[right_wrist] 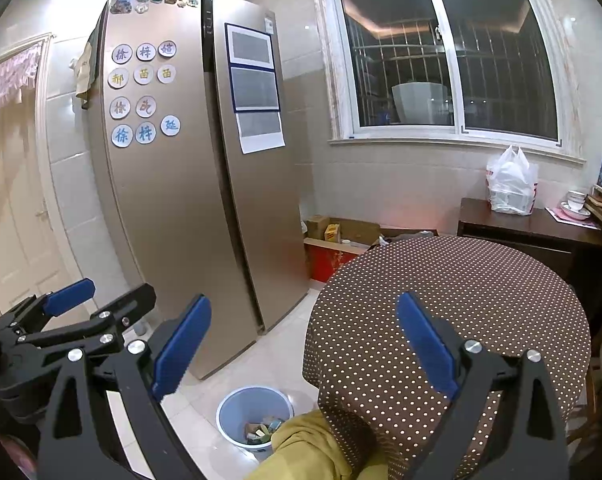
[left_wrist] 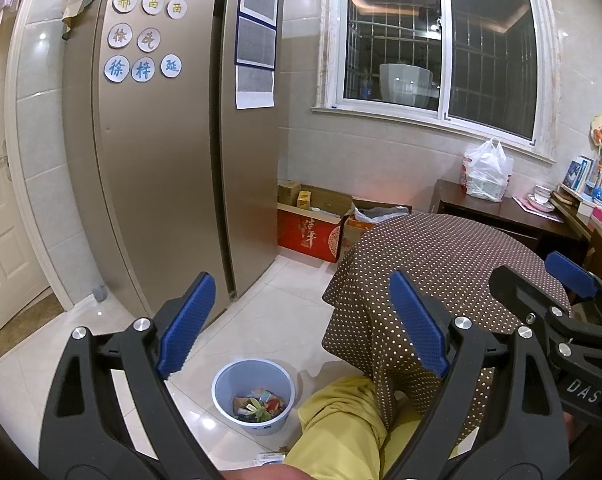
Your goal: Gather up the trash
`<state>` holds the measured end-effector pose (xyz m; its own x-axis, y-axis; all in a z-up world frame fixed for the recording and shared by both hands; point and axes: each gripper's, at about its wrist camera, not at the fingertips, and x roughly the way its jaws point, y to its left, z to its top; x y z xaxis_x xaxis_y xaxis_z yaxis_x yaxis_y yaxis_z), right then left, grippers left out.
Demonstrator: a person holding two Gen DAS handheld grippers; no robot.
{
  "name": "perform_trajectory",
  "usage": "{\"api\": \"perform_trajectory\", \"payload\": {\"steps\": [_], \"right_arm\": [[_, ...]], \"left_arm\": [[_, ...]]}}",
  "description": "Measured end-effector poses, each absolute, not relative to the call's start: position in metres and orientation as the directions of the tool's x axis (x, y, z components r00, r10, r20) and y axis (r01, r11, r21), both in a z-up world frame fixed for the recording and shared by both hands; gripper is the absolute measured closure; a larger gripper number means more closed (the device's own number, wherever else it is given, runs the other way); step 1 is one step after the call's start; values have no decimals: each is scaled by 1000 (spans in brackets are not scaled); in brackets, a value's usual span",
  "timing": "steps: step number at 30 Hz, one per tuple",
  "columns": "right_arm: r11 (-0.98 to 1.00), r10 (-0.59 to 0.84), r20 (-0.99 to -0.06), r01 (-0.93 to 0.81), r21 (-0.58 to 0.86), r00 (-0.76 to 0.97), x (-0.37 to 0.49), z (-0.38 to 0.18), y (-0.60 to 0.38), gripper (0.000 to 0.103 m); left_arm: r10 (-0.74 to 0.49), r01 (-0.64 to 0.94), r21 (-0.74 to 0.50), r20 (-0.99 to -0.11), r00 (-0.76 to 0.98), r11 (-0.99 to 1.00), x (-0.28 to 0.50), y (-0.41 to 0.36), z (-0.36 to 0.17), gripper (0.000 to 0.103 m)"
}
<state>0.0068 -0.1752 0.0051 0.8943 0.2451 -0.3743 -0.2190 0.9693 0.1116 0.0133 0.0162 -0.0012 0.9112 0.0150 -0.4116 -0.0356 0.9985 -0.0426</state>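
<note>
Nearest, the left claw (left_wrist: 303, 322) stands with its ribbed blue pads spread wide, nothing between them; its arms are matte black plastic with round silver bolts. The right claw (right_wrist: 303, 342) is spread the same way and is also empty. Below them a leg in soft, creased yellow cloth (left_wrist: 341, 420) pokes out from under the desk (left_wrist: 453, 264), a round top draped in a brown cloth with small white dots that hangs in folds. Just beside the leg, on the glossy pale floor tiles (left_wrist: 277, 320), sits a round light-blue plastic bin (left_wrist: 253, 394) holding the trash (left_wrist: 259, 406), a jumble of small coloured wrappers at its bottom. Farther back stands a tall, smooth bronze fridge (left_wrist: 161, 160) with round character magnets, then cardboard boxes (left_wrist: 313, 224) against the tiled wall. A crinkled white plastic bag (left_wrist: 487, 172) rests on a dark wooden side table under the barred window.
</note>
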Motion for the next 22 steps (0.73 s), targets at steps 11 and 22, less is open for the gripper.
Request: {"api": "perform_trajectory", "payload": {"steps": [11,22], "right_arm": [[971,240,-373,-218,99,896,5,7,-169,10],[972,235,-375,-212,102,896,6,5,-173,10]], "left_arm": [[13,-35,-46,-415,910,998,13,18,-2,16],[2,-29,-55,-431,902,998,17,22,-4,16]]}}
